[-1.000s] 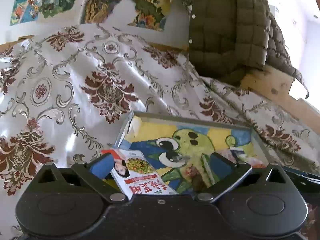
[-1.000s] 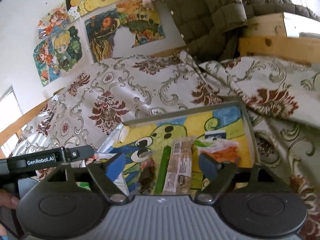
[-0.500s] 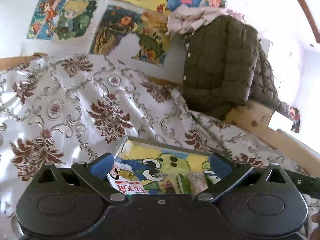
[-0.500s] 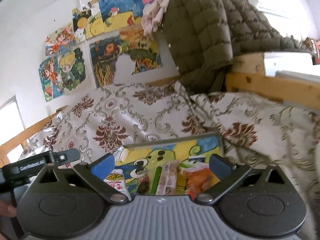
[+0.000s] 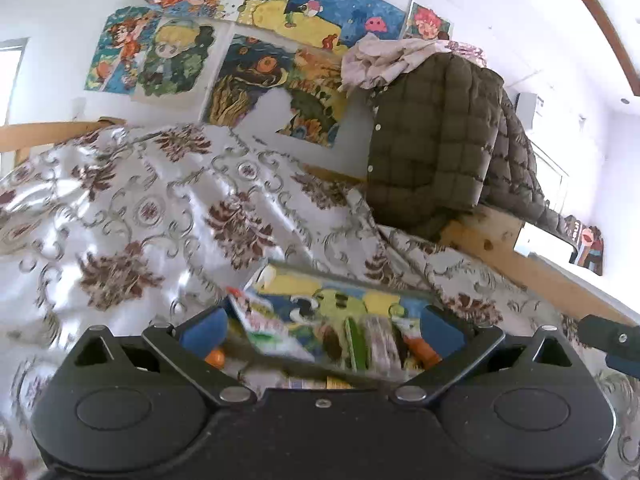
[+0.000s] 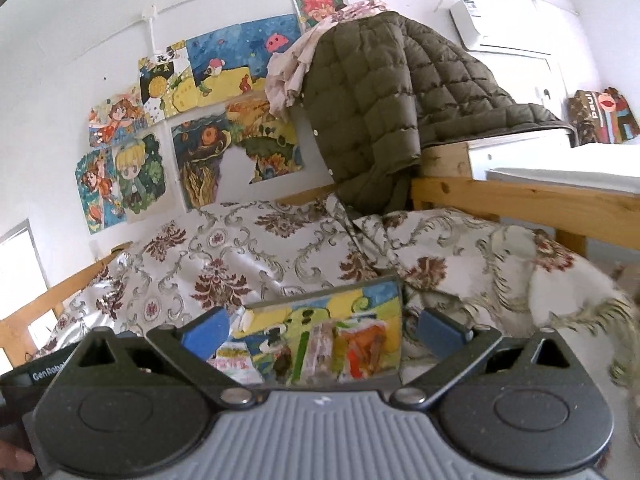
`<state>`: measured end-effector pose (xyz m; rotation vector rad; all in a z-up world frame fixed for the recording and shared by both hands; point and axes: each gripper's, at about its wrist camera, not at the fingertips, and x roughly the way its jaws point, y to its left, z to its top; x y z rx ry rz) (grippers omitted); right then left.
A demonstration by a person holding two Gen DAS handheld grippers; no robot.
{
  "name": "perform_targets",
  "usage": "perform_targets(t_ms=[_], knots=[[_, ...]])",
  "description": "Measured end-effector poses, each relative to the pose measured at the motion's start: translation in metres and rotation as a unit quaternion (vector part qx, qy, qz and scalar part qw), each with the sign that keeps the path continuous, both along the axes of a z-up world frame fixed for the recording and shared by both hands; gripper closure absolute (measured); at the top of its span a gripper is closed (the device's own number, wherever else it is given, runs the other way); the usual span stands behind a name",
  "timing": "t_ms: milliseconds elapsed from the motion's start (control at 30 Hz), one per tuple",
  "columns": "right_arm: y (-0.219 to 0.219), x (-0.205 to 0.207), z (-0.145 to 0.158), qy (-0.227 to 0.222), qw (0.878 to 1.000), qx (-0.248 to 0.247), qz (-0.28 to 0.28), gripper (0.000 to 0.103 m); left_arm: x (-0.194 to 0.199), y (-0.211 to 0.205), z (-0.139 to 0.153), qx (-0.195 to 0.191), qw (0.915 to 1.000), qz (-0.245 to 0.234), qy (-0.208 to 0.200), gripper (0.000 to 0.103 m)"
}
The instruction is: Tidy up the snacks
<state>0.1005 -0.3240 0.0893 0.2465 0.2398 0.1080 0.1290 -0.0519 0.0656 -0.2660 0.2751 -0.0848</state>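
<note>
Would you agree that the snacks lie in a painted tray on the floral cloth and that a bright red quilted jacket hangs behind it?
Not quite: the quilted jacket is dark olive green, not bright red, as the right wrist view shows. The snacks do lie in the painted tray on the floral cloth.

Tray (image 6: 362, 286) lies on the bedspread (image 6: 256, 256) of the bed. Snack packets (image 6: 348, 350) lie side by side in the tray; one packet (image 5: 266, 326) overhangs its left edge. Jacket (image 6: 376, 104) hangs behind, over the wooden frame (image 6: 520, 200). Pictures (image 5: 256, 76) on the wall behind.
</note>
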Motion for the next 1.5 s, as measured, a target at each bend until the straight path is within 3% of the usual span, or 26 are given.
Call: perform_targets(t_ms=[200, 567, 733, 1267, 1500], knots=[[0.002, -0.037, -0.011, 0.013, 1.0, -0.022, -0.006, 0.0, -0.045, -0.01, -0.014, 0.009, 0.9999, 0.003, -0.009, 0.001], [-0.001, -0.086, -0.037, 0.019, 0.999, -0.026, -0.039, 0.0, -0.09, -0.017, -0.031, 0.072, 0.9966, -0.014, 0.037, 0.001], [0.006, -0.086, -0.048, 0.042, 0.997, -0.055, -0.021, 0.0, -0.092, -0.015, -0.037, 0.084, 0.9946, -0.005, 0.061, 0.001], [0.026, -0.068, -0.064, 0.087, 0.994, -0.065, 0.016, 0.0, -0.083, 0.0, -0.048, 0.092, 0.9876, 0.033, 0.123, 0.001], [0.029, -0.062, -0.067, 0.099, 0.993, -0.062, 0.032, 0.0, -0.083, 0.0, -0.051, 0.1, 0.9856, 0.036, 0.131, 0.001]])
